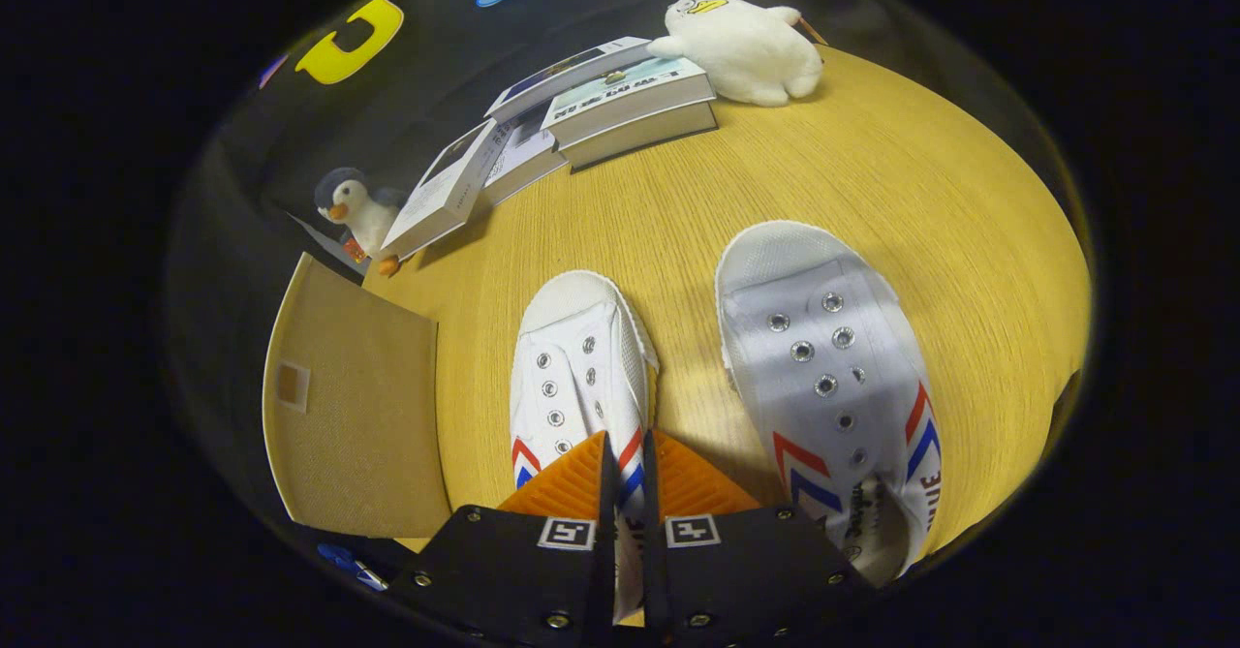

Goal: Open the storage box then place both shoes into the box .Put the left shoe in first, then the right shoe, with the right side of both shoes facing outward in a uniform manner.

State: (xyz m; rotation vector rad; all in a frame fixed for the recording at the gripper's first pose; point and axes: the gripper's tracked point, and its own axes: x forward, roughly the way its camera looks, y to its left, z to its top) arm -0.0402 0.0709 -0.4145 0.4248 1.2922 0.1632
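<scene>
Counter (872, 173): round-looking wood top, both shoes on it, toes pointing away from the tool. Plenty of bare wood ahead of the toes and off to the right; far edge is crowded w/ a stack of books (620, 101), a white duck plush (741, 47) and, further left, a penguin plush (354, 207) leaning by one tilted book.

Storage box (354, 406): tan fabric panel just left of the left shoe, at the counter's edge. Looks like a flat lid or flap; can't tell if it's open or closed from here. No shoe is inside, so I judge both placements are left to do, maybe the opening too.

Right shoe (833, 377): well clear of the tool, untouched, sits apart from its mate w/ a strip of wood between.

Left shoe (576, 367): directly ahead of the tool, its rear part at the fingers.

Tool (628, 474): fingers nearly pressed together, a narrow slit between them w/ the left shoe's side wall showing in that gap — looks like it's pinching the collar, likely about to lift it.
</scene>
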